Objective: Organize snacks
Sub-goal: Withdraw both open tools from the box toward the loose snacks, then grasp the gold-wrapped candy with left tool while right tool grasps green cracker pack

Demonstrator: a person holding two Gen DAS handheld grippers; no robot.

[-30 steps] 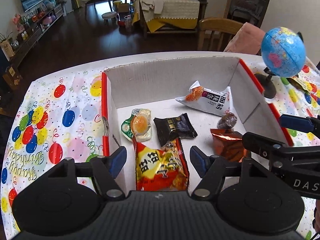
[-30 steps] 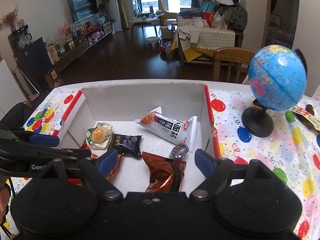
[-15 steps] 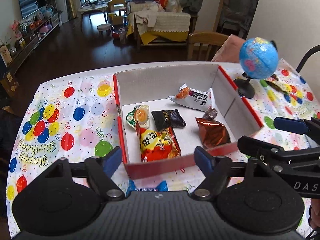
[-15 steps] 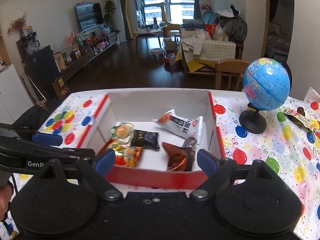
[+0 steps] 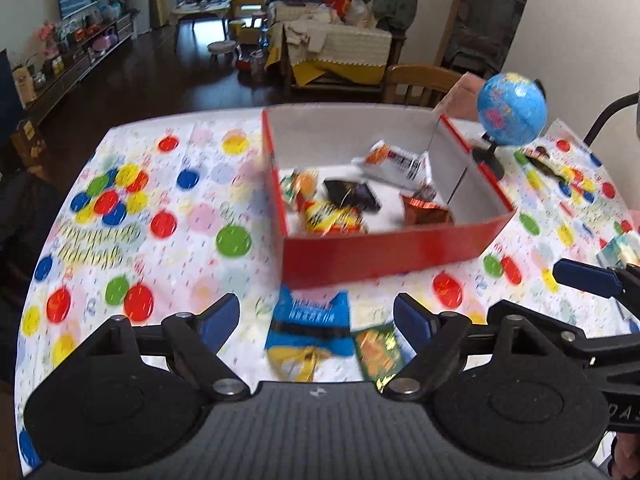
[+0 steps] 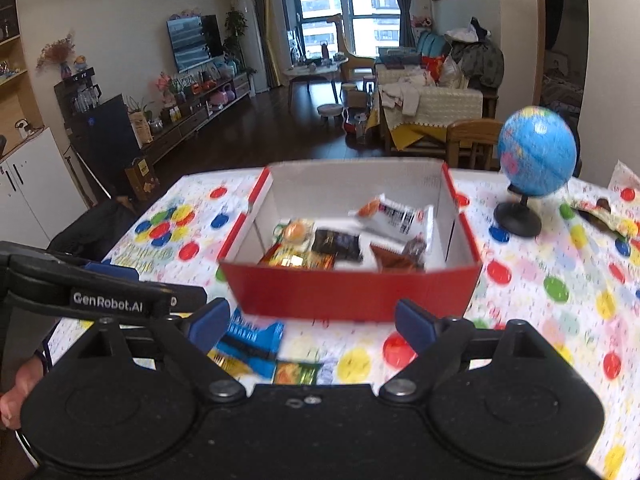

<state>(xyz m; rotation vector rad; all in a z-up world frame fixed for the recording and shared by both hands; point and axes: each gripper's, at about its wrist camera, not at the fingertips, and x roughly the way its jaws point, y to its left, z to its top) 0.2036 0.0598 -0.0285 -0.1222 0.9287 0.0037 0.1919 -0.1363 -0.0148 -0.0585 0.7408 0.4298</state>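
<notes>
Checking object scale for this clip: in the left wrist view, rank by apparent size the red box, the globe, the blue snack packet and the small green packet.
1. red box
2. blue snack packet, though it lies nearer the camera, which enlarges it
3. globe, close to the blue packet; order unsure
4. small green packet

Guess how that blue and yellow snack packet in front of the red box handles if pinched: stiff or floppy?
Probably floppy: the blue and yellow packet lies flat and crinkled on the tablecloth, like thin film. Likely light for its size. Its glossy wrapper may slip, so a pinch at the serrated end looks safer, though blur hides detail.
</notes>
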